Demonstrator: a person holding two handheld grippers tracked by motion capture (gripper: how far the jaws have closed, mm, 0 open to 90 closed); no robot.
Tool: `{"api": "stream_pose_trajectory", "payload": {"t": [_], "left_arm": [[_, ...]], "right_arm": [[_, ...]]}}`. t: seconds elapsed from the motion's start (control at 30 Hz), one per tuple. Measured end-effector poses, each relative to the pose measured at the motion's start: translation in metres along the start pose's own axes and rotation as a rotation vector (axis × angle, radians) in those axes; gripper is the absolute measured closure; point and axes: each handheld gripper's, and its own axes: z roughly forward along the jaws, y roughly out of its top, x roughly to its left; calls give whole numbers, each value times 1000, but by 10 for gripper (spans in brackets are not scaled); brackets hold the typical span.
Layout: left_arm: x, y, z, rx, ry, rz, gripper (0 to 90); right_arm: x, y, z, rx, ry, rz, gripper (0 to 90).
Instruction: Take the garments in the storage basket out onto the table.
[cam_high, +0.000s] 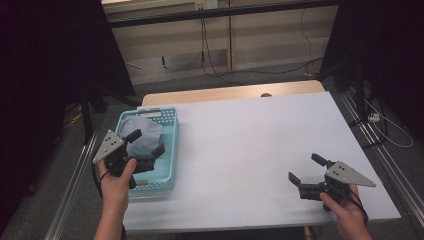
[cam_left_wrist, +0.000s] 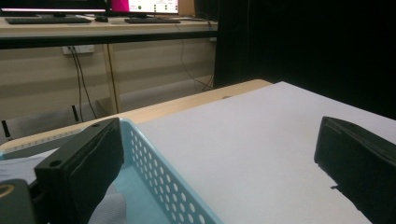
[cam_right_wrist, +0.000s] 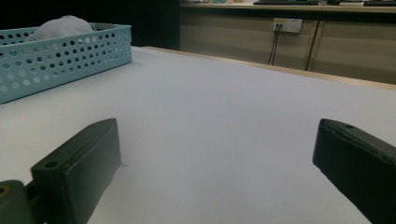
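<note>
A light blue perforated basket (cam_high: 170, 131) stands at the left edge of the white table, with a bundle of grey cloth (cam_high: 145, 134) lying in it. My left gripper (cam_high: 146, 144) hovers over the basket's near half, open, with nothing between its jaws. In the left gripper view one jaw hangs over the basket wall (cam_left_wrist: 161, 179) and the pale cloth (cam_left_wrist: 109, 210); the other hangs over the bare table. My right gripper (cam_high: 306, 169) is held low at the table's near right, open and empty. Across the table, the right gripper view catches the basket (cam_right_wrist: 60, 58) and the cloth (cam_right_wrist: 63, 25).
The white table top (cam_high: 250, 145) stretches between the two grippers with a wooden strip (cam_high: 235, 92) along its far edge. Cables (cam_high: 210, 55) trail on the floor behind the table. Dark curtains and stands flank both sides.
</note>
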Motion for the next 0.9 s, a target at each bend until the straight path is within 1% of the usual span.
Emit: {"api": "stream_pose_trajectory", "payload": {"t": [0.17,0.23,0.27,0.33,0.5,0.6,0.63,0.7,0.77,0.9], "left_arm": [[3,6,6,-3,-9,7,18],[5,8,7,-3,-7,14,19],[5,9,7,-2,-5,15,18],[6,9,8,0,-1,10,19],[10,8,10,27,9,24,19],[13,8,9,30,12,20,19],[14,8,8,23,17,8,19],[16,8,8,29,20,11,19],[18,8,8,28,20,16,19],[23,9,9,20,28,11,19]], "right_arm": [[2,0,-1,4,9,-9,4],[2,0,0,3,15,-14,4],[2,0,1,4,16,-8,4],[2,0,2,5,19,-11,5],[4,1,8,9,39,-12,5],[6,3,13,11,52,-19,6],[7,3,15,12,57,-22,6],[8,3,16,15,65,-30,6],[10,3,16,18,70,-27,6],[9,2,14,14,69,-29,6]]}}
